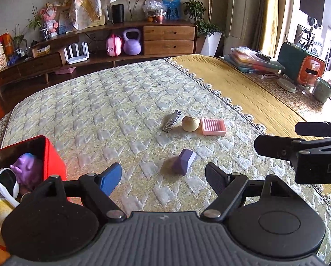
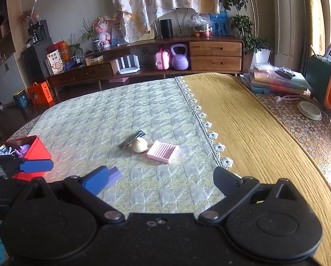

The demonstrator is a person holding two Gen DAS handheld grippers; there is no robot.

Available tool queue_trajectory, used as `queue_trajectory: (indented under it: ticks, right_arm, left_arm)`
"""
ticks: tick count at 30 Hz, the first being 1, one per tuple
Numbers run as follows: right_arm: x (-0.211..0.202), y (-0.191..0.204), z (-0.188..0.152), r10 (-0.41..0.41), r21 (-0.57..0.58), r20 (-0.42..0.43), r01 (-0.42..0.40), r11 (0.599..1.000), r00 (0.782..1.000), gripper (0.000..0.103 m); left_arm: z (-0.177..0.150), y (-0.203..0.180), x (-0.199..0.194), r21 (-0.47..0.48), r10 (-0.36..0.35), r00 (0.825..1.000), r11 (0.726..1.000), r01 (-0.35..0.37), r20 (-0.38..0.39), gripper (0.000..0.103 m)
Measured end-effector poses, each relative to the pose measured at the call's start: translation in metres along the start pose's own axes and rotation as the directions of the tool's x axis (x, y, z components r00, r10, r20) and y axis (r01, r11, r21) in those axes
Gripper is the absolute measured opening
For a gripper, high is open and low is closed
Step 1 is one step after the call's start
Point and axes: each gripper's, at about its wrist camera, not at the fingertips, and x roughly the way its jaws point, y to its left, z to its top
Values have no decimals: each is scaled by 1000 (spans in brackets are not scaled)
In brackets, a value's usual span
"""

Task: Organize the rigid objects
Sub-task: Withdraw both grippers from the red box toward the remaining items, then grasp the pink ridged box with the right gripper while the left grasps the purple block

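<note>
Inspector: While your left gripper (image 1: 163,178) stands spread and empty, where is the purple block (image 1: 184,161)?
Operator: On the quilt (image 1: 99,110), just ahead of it.
Inspector: Your right gripper (image 2: 161,180) gapes empty too; the red box (image 1: 52,155) sits left.

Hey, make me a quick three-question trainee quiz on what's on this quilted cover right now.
1. True or false: the red box is empty.
2. Which item lies nearest the left hand-held gripper? A) purple block B) pink ridged tray C) nail clipper
3. Fill in: the round pale object sits between the nail clipper and the ____.

Key: 1 false, a purple toy and other things are inside; 2 A; 3 pink ridged tray.
</note>
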Motion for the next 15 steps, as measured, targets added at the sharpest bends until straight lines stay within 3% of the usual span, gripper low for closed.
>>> queue_trajectory:
  ticks: [9,15]
  right_arm:
    - [52,-5,11,-13,-31,-69,10,999,998,97]
    - [83,-1,17,-30,-58,-89,25,998,996,88]
  left_arm:
    - [3,-11,36,28,-2,1000,1000,3,-19,83]
    - [1,-12,53,37,13,1000,999,-13,-16,83]
